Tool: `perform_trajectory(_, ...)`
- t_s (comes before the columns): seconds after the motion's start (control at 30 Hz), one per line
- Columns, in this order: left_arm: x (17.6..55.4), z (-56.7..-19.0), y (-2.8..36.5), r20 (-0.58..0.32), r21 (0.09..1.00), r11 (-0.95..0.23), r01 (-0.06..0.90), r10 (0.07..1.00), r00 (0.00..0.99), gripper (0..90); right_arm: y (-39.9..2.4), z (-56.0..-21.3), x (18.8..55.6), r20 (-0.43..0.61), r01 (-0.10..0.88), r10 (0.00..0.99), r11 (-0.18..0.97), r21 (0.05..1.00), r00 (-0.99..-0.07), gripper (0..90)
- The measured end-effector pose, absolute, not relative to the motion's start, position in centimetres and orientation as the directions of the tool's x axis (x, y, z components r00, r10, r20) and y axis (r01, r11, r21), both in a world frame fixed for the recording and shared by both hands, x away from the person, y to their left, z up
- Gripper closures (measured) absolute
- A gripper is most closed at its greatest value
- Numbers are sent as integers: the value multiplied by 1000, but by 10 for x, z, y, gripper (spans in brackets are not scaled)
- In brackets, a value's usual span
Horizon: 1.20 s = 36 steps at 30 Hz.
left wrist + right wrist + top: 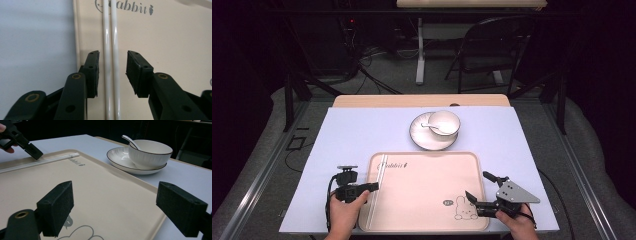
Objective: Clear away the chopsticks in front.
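Note:
A pair of white chopsticks (377,190) (111,37) lies along the left edge of a beige tray (427,200) (162,37) printed with a rabbit. My left gripper (373,187) (113,53) straddles them, jaws apart, pads clear of both sticks. My right gripper (477,185) (116,195) stands wide open over the tray's right front corner with nothing between its jaws. Past the tray, a white bowl (444,122) (150,153) with a spoon (128,141) in it sits on a white plate (422,137) (120,157). In the right gripper view the left gripper (32,151) shows above the chopsticks (37,162).
A pale blue cover (352,135) (37,37) spreads over the table, with bare stretches left and right of the tray. A folding chair (492,45) and a table leg (419,55) stand on the floor beyond the far edge.

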State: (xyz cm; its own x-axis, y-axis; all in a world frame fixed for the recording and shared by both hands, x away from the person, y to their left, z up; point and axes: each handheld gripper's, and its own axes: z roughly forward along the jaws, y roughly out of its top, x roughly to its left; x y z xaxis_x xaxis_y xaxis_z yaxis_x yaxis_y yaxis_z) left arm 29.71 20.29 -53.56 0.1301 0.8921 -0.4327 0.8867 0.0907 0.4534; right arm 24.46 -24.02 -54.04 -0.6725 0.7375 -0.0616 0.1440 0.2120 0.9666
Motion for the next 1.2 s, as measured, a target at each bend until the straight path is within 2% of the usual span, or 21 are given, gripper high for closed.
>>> perform_trajectory(0.5,307,-529,199,-437,471,74,879,885,160,514,-240,-541,244,-62,145,738,214,966,-672,141)
perform_trajectory(0.83,317,-526,194,-398,500,28,865,895,201,438,-240,-541,244,-62,145,737,214,966,-673,140)
perform_trajectory(1.2,331,-514,188,-346,532,-11,847,910,230,414,-240,-540,244,-63,144,736,215,966,-673,141)
